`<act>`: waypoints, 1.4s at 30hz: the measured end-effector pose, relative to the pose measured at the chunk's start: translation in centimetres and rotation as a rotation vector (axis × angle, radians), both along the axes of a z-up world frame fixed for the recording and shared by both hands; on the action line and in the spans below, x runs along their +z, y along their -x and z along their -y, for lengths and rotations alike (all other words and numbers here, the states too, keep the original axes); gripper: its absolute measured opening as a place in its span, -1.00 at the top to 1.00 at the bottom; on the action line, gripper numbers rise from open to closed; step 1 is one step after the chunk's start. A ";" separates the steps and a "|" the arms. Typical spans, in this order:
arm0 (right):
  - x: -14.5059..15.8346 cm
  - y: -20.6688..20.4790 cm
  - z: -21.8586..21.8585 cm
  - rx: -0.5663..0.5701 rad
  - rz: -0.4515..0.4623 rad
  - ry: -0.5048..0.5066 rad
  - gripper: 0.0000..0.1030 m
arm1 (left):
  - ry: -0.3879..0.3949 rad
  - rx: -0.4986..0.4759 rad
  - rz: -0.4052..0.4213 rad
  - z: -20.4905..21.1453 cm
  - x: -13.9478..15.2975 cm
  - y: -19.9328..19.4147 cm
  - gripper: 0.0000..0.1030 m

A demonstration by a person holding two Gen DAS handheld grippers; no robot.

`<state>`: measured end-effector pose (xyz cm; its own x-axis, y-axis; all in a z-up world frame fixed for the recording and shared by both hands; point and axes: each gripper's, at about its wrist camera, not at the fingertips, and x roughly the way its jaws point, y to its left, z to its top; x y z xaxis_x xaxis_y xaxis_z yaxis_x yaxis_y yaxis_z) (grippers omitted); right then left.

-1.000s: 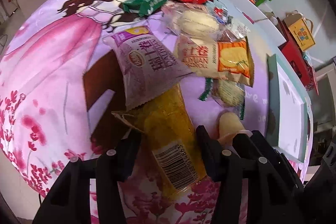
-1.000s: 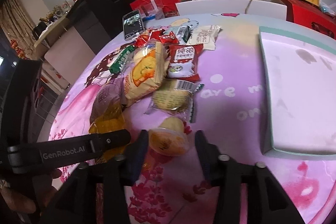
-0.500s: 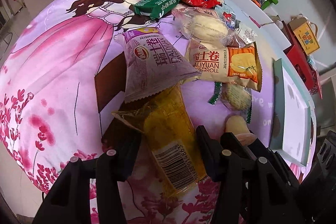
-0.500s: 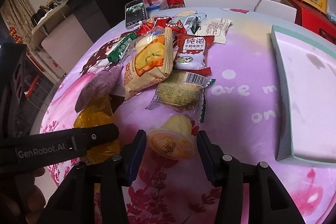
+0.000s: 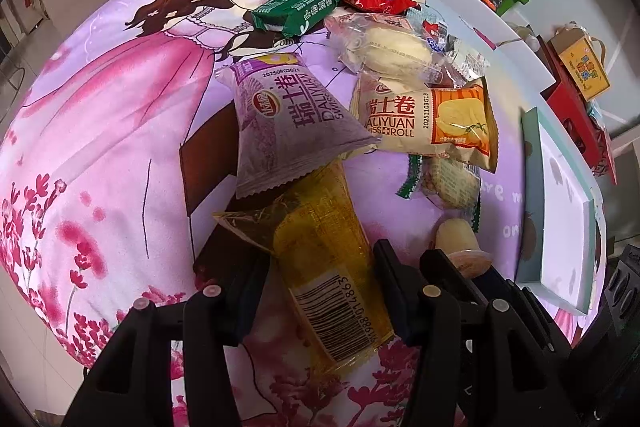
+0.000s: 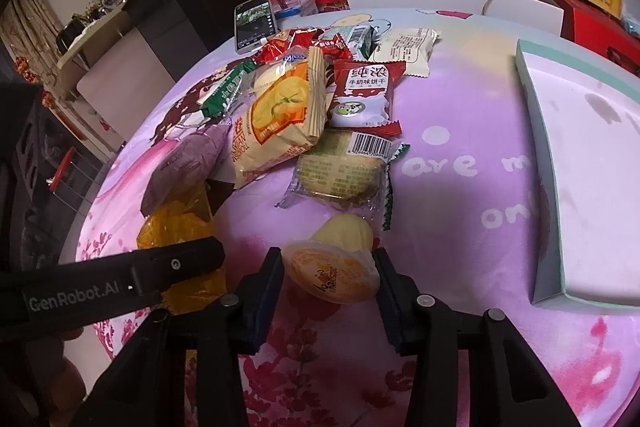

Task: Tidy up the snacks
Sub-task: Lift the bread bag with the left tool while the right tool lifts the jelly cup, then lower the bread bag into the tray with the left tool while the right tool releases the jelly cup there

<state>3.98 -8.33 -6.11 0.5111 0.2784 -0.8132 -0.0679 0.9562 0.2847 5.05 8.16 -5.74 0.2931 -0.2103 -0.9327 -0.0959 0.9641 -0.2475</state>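
Right wrist view: the surface (image 6: 460, 115), under a pink-and-lilac printed cloth, carries a shallow teal-edged tray (image 6: 540, 131) along its right edge. A heap of snack packets (image 6: 304, 99) lies near the middle toward the far edge. At the near edge, the left tool (image 5: 316, 287) straddles a yellow packet (image 5: 324, 251); I cannot tell whether its pads press it. The right tool (image 6: 330, 279) has just been closing, its pads grasping a small jelly cup (image 6: 332, 271) lying tipped on its side there.
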 end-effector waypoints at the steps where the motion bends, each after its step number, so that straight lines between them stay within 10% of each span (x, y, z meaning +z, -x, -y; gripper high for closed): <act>1: 0.1 0.1 0.0 -0.004 0.001 0.002 0.08 | 0.001 0.002 0.002 0.0 0.1 0.0 -0.07; 29: 4.5 2.2 3.3 -0.107 0.112 -0.030 0.08 | 0.056 -0.053 0.138 0.9 3.8 0.9 0.14; 42: 9.2 0.7 11.1 -0.303 0.219 0.020 0.08 | 0.050 -0.255 0.256 8.6 8.7 -2.4 0.14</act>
<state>3.28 -19.46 3.05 0.7306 0.0731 -0.6789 0.1618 0.9474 0.2762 7.48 -0.48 2.93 0.4484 -0.3506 -0.8222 0.2173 0.9350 -0.2802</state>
